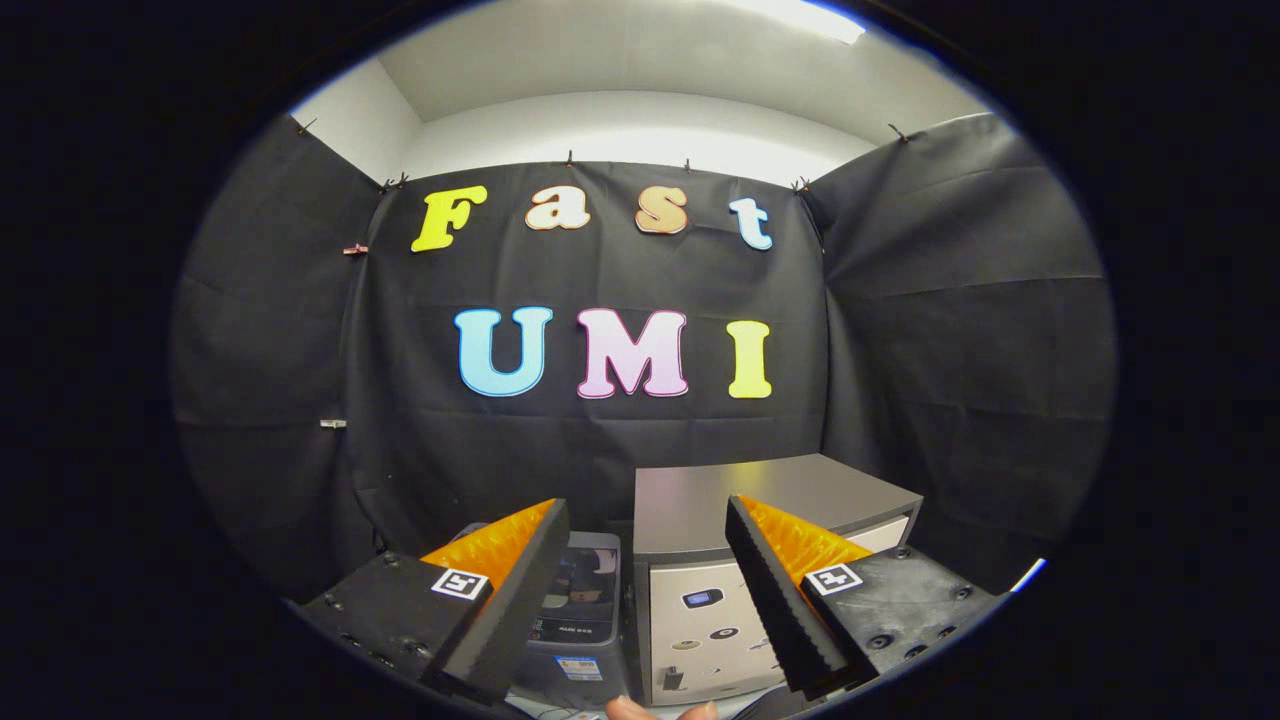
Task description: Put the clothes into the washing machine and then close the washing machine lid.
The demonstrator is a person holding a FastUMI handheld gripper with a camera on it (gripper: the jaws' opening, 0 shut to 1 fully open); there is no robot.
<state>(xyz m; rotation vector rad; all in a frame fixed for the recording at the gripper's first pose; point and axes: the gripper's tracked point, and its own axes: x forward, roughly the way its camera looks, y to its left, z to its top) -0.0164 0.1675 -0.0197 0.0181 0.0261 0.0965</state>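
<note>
The gripper point(648, 590) is held level inside the booth, its two fingers point(520, 600) spread wide apart with nothing between them; beyond the gap, at about 12 o'clock from the fingertips, stand two appliances side by side against the black cloth wall point(600, 440); the smaller washing machine point(585, 615), grey with a dark window in its top lid, sits at roughly 11 o'clock, just ahead of the left finger and partly hidden by it; whether that lid is fully shut cannot be told; the taller pale cabinet point(700, 620) with a flat grey top stands at 1 o'clock, touching or just beside the washer; at 6 o'clock, below the fingers, a person's fingertips point(660, 710) show.
</note>
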